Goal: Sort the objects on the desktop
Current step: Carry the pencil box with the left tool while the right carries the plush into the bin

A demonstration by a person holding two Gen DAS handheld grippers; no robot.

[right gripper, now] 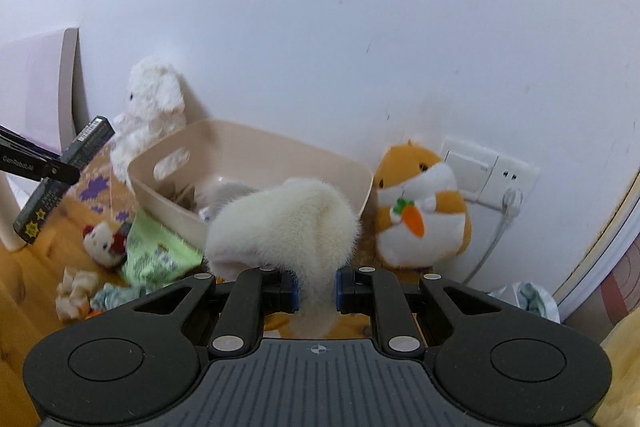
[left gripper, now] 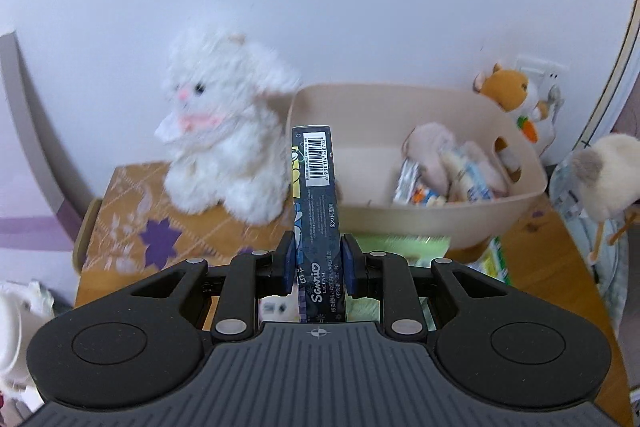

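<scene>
Presently, the left claw [left gripper: 317, 259] is clamped on a dark, slim rectangular cardboard box with a barcode [left gripper: 316, 187], whose long axis runs straight forward between the pads, clear of the wooden counter [left gripper: 560, 247]. Ahead and slightly right of that claw sits the beige oval plastic bin with cut-out handles [left gripper: 440, 223], already holding packets and a soft toy; a fluffy white plush lamb [left gripper: 216, 139] stands ahead-left. The right claw [right gripper: 316, 291] is pinched on a cream furry plush toy [right gripper: 288, 227], which bulges forward over the pads. The bin lies directly ahead of the right claw, nearer to it than to the left; judged next: carry both forward over the rim.
</scene>
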